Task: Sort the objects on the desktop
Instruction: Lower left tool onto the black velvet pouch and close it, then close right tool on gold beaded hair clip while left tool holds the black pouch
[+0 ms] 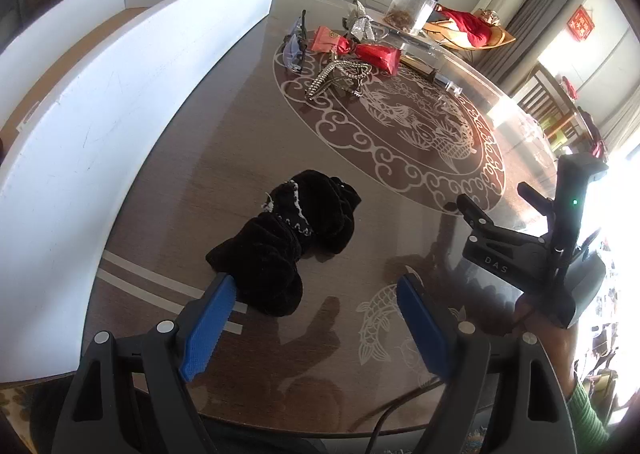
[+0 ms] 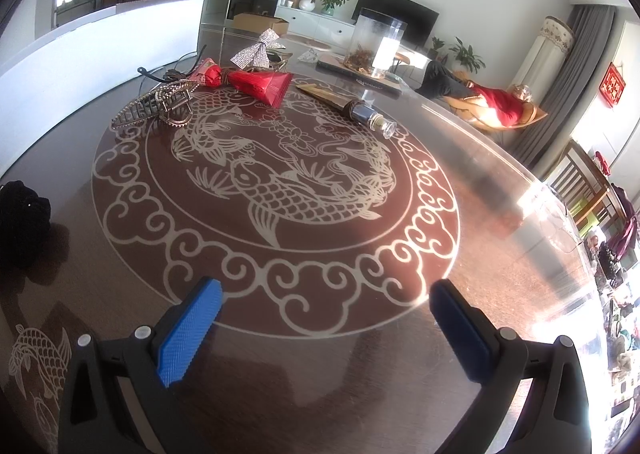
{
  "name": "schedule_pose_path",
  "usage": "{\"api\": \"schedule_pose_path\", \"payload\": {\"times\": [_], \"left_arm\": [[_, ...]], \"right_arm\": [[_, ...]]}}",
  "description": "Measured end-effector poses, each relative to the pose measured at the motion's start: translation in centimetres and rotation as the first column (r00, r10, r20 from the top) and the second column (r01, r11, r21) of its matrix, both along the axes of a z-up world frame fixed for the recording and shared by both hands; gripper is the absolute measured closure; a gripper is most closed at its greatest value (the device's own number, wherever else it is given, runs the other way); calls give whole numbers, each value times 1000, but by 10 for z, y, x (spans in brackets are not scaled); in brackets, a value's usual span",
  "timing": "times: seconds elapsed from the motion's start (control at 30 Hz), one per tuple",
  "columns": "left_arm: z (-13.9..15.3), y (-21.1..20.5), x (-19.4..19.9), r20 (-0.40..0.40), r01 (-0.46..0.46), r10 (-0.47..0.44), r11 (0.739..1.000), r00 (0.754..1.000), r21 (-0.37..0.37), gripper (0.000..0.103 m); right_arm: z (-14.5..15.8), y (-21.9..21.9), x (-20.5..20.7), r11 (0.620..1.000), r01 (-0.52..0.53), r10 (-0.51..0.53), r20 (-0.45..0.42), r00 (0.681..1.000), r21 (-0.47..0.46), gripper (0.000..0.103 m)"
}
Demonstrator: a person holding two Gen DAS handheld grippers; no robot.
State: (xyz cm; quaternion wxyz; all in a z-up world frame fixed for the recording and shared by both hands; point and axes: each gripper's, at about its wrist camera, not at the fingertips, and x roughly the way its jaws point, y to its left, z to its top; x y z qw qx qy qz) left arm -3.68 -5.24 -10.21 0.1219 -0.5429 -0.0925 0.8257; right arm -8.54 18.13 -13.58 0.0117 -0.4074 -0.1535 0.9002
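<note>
Both wrist cams angled down, close over table [image 1: 224, 157], sharing black cloth [image 1: 280, 242], red packet [image 2: 262, 83].

Right wrist view: black velvet scrunchie [image 2: 22, 221] cut off by left edge. White box [image 1: 120, 101] interior mostly hidden behind its wall. Clear jar [image 2: 376, 45] contents too blurred to identify.

"DAS" on right claw [image 1: 490, 213]

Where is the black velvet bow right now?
In the left wrist view the black bow lies on the table just ahead of the left gripper, near the white box.
</note>
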Motion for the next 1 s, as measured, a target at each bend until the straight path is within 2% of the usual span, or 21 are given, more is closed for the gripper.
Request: {"api": "schedule_pose_path", "payload": {"times": [0.03,0.13,0.17,0.3,0.37,0.4,0.47,0.53,0.6,0.63,0.7,0.77,0.87,0.93,1.0], "left_arm": [[1,2,1,-11,23,-23,1000,1000,-15,21],[2,5,-6,-53,58,-68,982,996,-181,21],[0,6,-12,-55,75,-87,977,995,-198,21],[-15,11,-35,-36,126,-135,976,990,-176,21],[-26,16,-47,-18,133,-140,965,990,-224,21],[-27,20,-50,-43,130,-146,957,988,-258,21],[-28,23,-53,-58,131,-151,954,987,-269,23],[-26,21,-52,-97,102,-130,960,987,-259,37],[-24,17,-52,-119,59,-93,963,989,-264,62],[-24,13,-52,-123,45,-77,968,989,-245,64],[-23,4,-54,-127,13,-37,982,991,-186,67],[-23,-1,-53,-135,-20,-2,986,991,-167,67],[-25,6,-54,-161,-56,21,974,987,-220,67],[-27,11,-54,-177,-67,21,963,984,-263,67],[-27,12,-54,-185,-77,28,962,982,-261,67]], "right_arm": [[0,0,0,1000,0,0,-1,1000,1,0],[0,0,0,1000,0,0,-1,1000,1,0],[0,0,0,1000,0,0,-1,1000,1,0],[0,0,0,1000,0,0,-1,1000,2,0],[0,0,0,1000,0,0,-1,1000,1,0],[0,0,0,1000,0,0,-1,1000,1,0],[0,1,0,1000,0,0,0,1000,-2,0],[2,1,1,999,-22,21,-5,1000,-28,0],[6,-2,1,989,-106,106,-4,994,-99,0],[8,-5,-3,976,-152,155,9,988,-154,0],[15,-23,-21,949,-215,231,44,972,-232,0],[23,-46,-47,928,-255,277,42,960,-272,0],[28,-78,-96,901,-259,290,39,956,-349,0],[23,-95,-130,888,-220,272,78,959,-404,0],[16,-108,-154,887,-175,249,123,961,-428,1]]}}
